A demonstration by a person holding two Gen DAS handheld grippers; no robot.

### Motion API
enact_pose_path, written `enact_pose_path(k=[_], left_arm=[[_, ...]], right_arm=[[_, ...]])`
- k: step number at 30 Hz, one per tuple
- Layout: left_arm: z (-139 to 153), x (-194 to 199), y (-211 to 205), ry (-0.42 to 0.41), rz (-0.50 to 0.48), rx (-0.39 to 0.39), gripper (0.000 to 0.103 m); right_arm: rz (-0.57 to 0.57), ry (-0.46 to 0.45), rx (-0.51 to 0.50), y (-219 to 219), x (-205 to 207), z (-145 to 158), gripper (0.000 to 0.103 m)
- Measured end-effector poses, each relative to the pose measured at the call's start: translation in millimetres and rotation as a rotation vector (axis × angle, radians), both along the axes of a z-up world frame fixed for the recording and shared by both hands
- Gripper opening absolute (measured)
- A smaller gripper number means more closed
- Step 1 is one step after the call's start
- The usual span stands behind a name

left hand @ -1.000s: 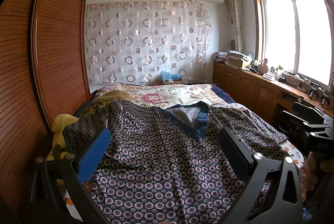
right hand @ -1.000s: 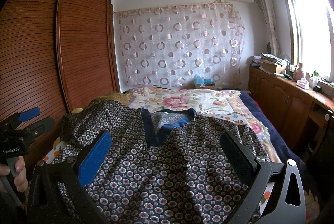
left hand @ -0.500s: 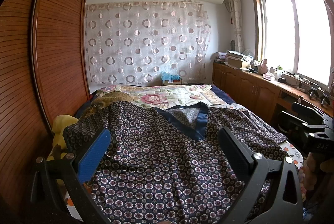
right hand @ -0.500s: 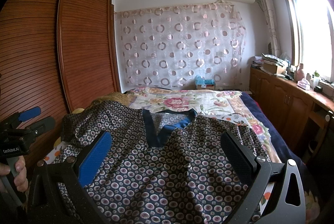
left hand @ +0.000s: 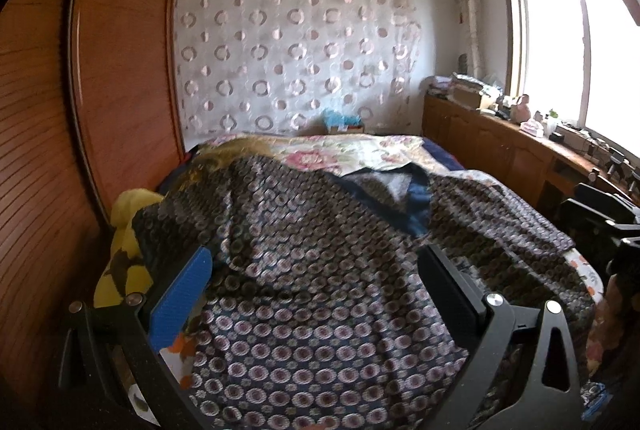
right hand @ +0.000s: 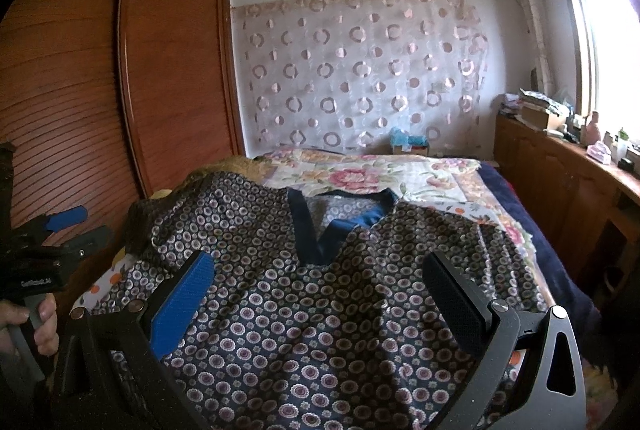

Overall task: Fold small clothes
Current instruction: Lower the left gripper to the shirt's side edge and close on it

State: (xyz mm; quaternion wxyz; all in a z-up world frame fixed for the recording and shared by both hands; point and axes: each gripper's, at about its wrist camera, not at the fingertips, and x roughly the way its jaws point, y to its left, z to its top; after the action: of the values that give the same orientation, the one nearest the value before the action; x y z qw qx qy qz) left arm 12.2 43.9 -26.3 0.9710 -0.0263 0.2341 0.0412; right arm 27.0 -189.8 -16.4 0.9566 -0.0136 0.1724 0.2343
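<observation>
A dark navy top with a pink circle print and a blue V-neck collar lies spread on the bed, garment (left hand: 320,270) in the left wrist view and garment (right hand: 320,310) in the right wrist view. My left gripper (left hand: 316,262) hovers open over its near hem, nothing between the fingers. My right gripper (right hand: 320,266) is also open above the cloth, below the collar (right hand: 320,230). The left gripper (right hand: 60,230) shows at the far left of the right wrist view, held by a hand (right hand: 40,326).
A floral bedspread (right hand: 360,181) covers the bed behind the top. A wooden wardrobe (right hand: 80,89) stands close on the left. A low wooden cabinet (left hand: 500,145) with clutter runs under the window on the right. A yellow cloth (left hand: 124,230) lies at the bed's left edge.
Both cameras have shifted slightly closer to the top. The garment lies as before and both grippers stay open.
</observation>
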Motion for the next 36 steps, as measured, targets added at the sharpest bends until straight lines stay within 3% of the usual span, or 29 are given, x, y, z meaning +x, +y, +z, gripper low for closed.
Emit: enact_pose_path(k=[17,29,36], left_arm=[[-39,9,57,0.07,0.076,-0.012,0.103],[-62,49,125,0.191,0.082,0.006,0.102],[-80,72,145,0.286,0.052,0.015,0.094]], right_arm=[[0.062,0.029,-0.071,21,19,-6,0.103],[0.127,0.056,-0.138,54,43,-12,0.103],[0.164,0.058,-0.163,67,42,-15,0.103]])
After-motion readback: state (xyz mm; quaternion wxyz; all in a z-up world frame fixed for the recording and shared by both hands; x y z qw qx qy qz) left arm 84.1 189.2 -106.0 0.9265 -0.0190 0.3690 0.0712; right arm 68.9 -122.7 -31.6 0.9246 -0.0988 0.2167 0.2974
